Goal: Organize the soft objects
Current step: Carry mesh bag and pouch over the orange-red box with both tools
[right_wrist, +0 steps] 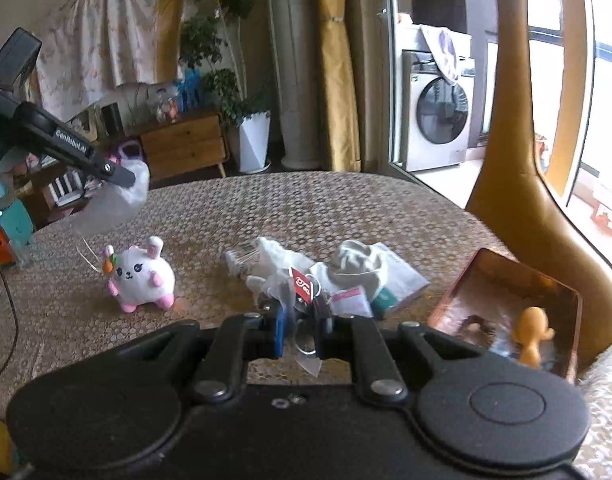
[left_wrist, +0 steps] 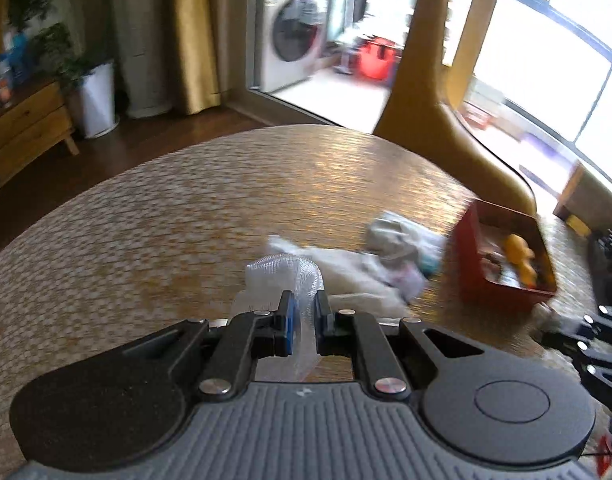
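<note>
Left gripper (left_wrist: 304, 322): clamped on a clear mesh bag (left_wrist: 284, 270) — lifted above the table (left_wrist: 146, 216), bag hanging lengthwise down through the jaws.
Right gripper (right_wrist: 302, 334): pinched shut on a small clear packet (right_wrist: 296, 280) with a red tag, long axis running up out of the jaws.
Bunny (right_wrist: 140, 276): upright on the table, facing the camera.
Red box (left_wrist: 502, 254): well right — beside the cloth pile (left_wrist: 390, 240).

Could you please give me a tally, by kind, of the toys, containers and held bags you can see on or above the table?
Plush toys: 1, the white and pink bunny.
Orange figurines: 1, inside the box.
Red boxes: 1.
Sheer bags held in a tool: 2, a mesh bag in the left tool, a clear bag in the right tool.
Total: 5.
</note>
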The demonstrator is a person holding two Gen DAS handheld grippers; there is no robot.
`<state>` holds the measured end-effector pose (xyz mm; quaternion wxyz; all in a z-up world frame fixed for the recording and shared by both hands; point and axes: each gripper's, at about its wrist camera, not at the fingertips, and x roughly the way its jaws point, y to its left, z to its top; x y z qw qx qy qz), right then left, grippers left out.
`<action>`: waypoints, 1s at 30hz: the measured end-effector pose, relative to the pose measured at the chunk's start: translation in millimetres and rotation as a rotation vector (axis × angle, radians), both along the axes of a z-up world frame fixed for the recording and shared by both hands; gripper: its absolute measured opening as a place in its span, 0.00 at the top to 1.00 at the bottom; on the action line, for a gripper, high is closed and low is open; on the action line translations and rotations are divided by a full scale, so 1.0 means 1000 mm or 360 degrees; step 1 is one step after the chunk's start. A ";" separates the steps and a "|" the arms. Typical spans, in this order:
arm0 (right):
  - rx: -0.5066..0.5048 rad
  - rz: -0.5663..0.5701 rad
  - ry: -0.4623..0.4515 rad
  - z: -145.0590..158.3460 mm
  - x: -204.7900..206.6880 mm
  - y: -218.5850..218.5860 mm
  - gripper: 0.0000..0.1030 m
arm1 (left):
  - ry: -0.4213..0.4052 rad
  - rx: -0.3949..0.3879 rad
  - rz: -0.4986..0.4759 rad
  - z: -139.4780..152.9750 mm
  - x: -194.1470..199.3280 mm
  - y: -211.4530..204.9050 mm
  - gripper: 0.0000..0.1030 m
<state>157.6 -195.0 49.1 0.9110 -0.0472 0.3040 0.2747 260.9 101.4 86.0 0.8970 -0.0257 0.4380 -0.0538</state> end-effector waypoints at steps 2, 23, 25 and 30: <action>0.0009 -0.0024 -0.0011 0.003 -0.003 -0.011 0.88 | 0.0002 -0.0008 -0.0064 -0.003 -0.001 -0.023 0.91; 0.0053 -0.0349 0.0019 -0.018 0.016 -0.118 0.88 | -0.0044 -0.0154 -0.0512 -0.023 0.052 -0.227 0.91; 0.0048 -0.0375 0.0031 -0.024 0.022 -0.125 0.88 | -0.0062 -0.0196 -0.0526 -0.023 0.065 -0.241 0.91; 0.0034 -0.0433 0.0072 -0.040 0.040 -0.143 0.88 | -0.0098 -0.0257 -0.0561 -0.028 0.095 -0.276 0.91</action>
